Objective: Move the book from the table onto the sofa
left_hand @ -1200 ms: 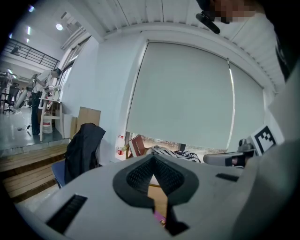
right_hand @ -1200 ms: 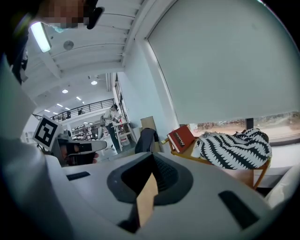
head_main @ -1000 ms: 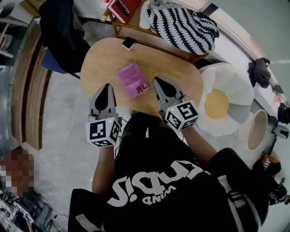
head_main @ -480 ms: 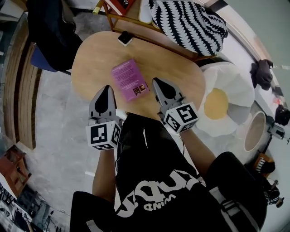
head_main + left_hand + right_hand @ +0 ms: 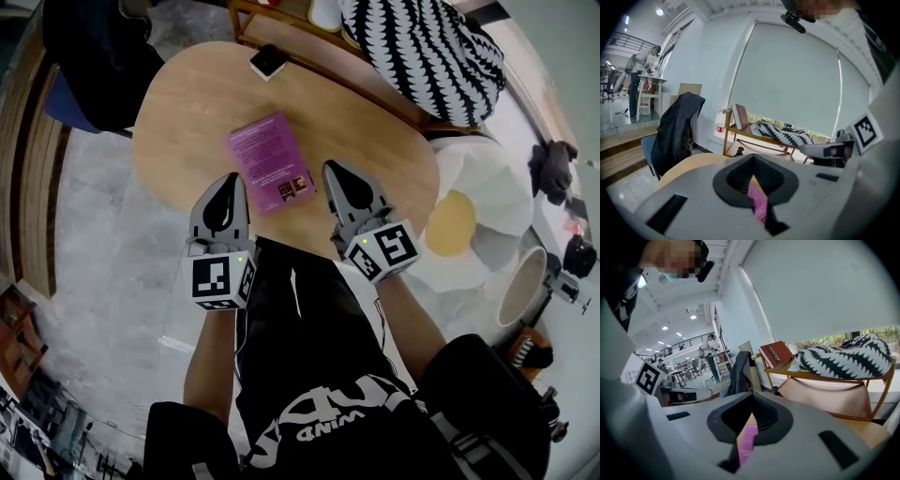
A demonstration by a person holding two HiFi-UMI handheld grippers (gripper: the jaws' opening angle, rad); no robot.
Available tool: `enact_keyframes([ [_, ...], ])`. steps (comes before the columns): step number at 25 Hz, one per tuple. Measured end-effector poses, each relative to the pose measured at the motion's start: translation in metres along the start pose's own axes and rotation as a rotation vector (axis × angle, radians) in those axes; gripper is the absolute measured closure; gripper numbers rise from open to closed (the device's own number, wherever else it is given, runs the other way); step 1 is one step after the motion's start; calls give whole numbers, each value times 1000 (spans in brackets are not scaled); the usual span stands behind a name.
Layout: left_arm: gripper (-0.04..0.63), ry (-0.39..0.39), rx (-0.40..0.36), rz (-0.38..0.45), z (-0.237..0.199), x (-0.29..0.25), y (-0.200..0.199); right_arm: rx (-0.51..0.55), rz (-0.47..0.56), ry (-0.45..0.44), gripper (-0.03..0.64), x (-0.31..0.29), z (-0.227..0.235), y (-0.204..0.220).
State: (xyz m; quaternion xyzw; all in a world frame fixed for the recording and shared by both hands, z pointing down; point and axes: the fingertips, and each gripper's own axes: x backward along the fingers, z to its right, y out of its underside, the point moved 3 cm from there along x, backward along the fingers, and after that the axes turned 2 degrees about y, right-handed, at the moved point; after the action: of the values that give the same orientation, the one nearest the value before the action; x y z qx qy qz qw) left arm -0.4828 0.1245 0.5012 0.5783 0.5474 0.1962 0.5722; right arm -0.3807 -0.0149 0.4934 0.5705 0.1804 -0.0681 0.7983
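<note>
— In the head view we have lowered both grippers toward the desk (image 5: 178,131). The left gripper (image 5: 230,180) and right gripper (image 5: 330,171) have their jaws together and empty, and the pink book (image 5: 270,174) lies flat between them.
— So no grasp yet; we must open first.
— In the left gripper view, a pink sliver sits just beyond our shut jaws.
— The right gripper view shows the same. Only the head view shows the whole cover.

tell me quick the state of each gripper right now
left gripper: closed, holding nothing
right gripper: closed, holding nothing
pink book: not held, flat on the table
</note>
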Motion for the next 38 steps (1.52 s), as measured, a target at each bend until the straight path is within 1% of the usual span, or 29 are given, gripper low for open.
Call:
enact_keyframes([
  [6,591,-14,14,-30,-14,-20,43,-31,-9,-38,617,-30,7,38],
  [11,591,-22,23,-38,-25,-35,66,-34,-16,-46,617,-46,13,63],
  [19,587,-13,43,-47,-29,-44,90,-38,-44,-11,615,-56,20,90],
  [20,579,-12,51,-49,-28,-45,93,-39,-48,-7,615,-56,21,93],
  [21,548,-12,59,-52,-27,-46,97,-40,-53,-3,612,-56,22,95],
  [22,518,-11,66,-54,-25,-47,100,-43,-57,2,590,-56,24,98],
  [23,501,-10,70,-55,-24,-47,102,-47,-61,7,535,-56,25,100],
  [26,455,-7,79,-54,-23,-48,106,-56,-70,10,452,-57,26,107],
  [29,366,-9,89,-59,-24,-48,109,-68,-75,-16,382,-58,24,110],
  [33,351,-13,113,-58,-26,-49,109,-80,-89,-40,377,-59,23,112],
  [38,351,-13,133,-79,-27,-56,115,-93,-127,-18,377,-64,34,124],
])
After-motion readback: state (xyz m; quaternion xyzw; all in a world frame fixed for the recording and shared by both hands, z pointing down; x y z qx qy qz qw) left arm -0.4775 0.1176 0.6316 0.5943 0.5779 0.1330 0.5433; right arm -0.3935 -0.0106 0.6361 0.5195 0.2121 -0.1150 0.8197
